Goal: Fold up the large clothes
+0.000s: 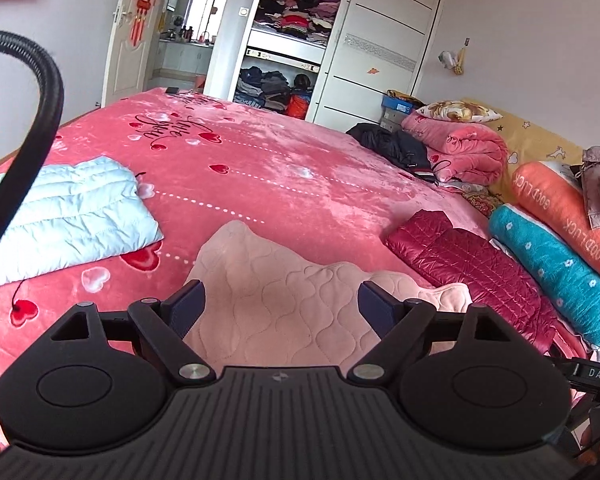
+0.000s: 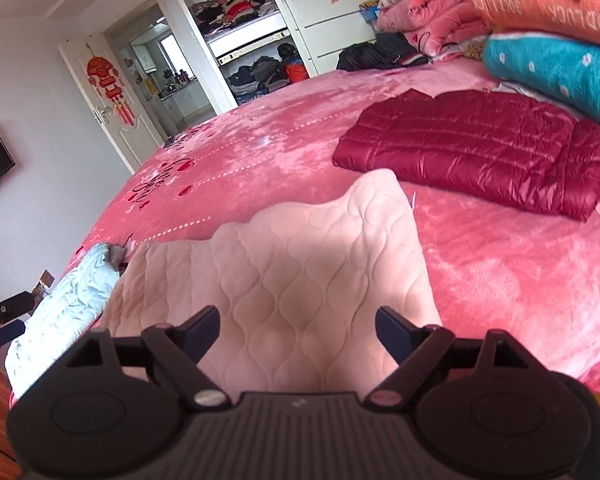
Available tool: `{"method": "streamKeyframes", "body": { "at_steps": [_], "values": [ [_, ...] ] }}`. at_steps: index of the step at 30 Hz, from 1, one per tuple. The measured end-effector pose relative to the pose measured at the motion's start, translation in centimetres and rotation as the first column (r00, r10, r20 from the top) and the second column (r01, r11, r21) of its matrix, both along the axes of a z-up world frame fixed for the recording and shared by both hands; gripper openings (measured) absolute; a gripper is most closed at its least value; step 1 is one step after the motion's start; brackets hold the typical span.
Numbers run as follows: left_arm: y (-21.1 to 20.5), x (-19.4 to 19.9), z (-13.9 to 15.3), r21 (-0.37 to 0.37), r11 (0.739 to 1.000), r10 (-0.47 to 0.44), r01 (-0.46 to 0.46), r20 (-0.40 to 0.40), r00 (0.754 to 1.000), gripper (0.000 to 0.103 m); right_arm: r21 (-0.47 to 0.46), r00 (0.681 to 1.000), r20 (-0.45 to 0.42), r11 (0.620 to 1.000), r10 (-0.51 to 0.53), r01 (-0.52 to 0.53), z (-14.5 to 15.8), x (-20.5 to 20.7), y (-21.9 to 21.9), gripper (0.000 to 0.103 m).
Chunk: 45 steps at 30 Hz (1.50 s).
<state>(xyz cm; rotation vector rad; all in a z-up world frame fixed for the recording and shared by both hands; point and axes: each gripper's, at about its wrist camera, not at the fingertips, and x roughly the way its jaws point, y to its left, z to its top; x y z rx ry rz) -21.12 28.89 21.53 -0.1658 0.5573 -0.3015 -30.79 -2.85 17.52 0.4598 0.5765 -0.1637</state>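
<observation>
Two garments are already lying folded on the bed (image 1: 284, 168): a pale blue padded jacket (image 1: 72, 216) off to the left and a dark red quilted jacket (image 2: 472, 148) to the right, close against the rolled blankets (image 2: 556, 64). Between them, a pale pink quilted garment (image 2: 284, 280) is sitting at the near edge of the bed, looking roughly squared off, so I am guessing it is at or near its last fold. The left gripper (image 1: 280, 304) and right gripper (image 2: 298, 330) are both hovering over it with jaws spread wide, gripping nothing. Each gripper's body is blocking the near part of the pink piece, so I cannot tell how tidy that edge is or how many layers are stacked there. A black heap (image 1: 392, 144) by the pillows is too crumpled to identify.
</observation>
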Motion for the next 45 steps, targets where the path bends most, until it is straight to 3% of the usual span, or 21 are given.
{"method": "streamKeyframes", "body": {
  "at_steps": [7, 15, 21, 24, 29, 33, 37, 45],
  "values": [
    [-0.3, 1.2, -0.8, 0.047, 0.999, -0.001, 0.001, 0.002, 1.000, 0.103, -0.088, 0.998, 0.052, 0.995, -0.042, 0.046, 0.9, 1.0, -0.8, 0.088],
    [0.3, 3.1, -2.3, 0.084, 0.996, 0.027, -0.025, -0.027, 0.999, 0.103, -0.137, 0.997, 0.044, 0.988, -0.063, 0.069, 0.1, 3.1, -2.0, 0.088],
    [1.1, 5.1, -4.1, 0.109, 0.994, 0.028, -0.020, -0.070, 0.997, 0.103, -0.114, 0.999, 0.011, 0.993, -0.039, 0.040, -1.2, 4.3, -3.3, 0.088],
    [1.6, 6.4, -4.8, 0.101, 0.995, 0.019, -0.010, -0.094, 0.995, 0.103, -0.052, 1.000, 0.005, 0.999, 0.003, -0.003, -2.1, 4.9, -4.7, 0.088],
    [2.8, 8.4, -5.6, 0.057, 0.998, 0.023, -0.015, -0.141, 0.990, 0.103, 0.142, 1.000, -0.006, 0.990, 0.023, -0.022, -4.2, 5.9, -9.4, 0.089],
    [3.8, 10.0, -6.0, 0.000, 0.999, 0.035, -0.036, -0.176, 0.984, 0.103, 0.364, 0.998, -0.045, 0.931, 0.039, -0.020, -6.9, 7.2, -13.9, 0.089],
    [4.5, 11.3, -6.2, -0.075, 0.997, 0.011, -0.027, -0.206, 0.978, 0.103, 0.496, 0.996, -0.074, 0.868, 0.040, 0.002, -9.2, 8.4, -16.4, 0.089],
    [5.2, 13.4, -7.7, -0.160, 0.987, -0.023, -0.026, -0.302, 0.953, 0.103, 0.556, 0.987, -0.120, 0.831, 0.109, -0.024, -11.8, 11.2, -17.2, 0.095]
  ]
}}
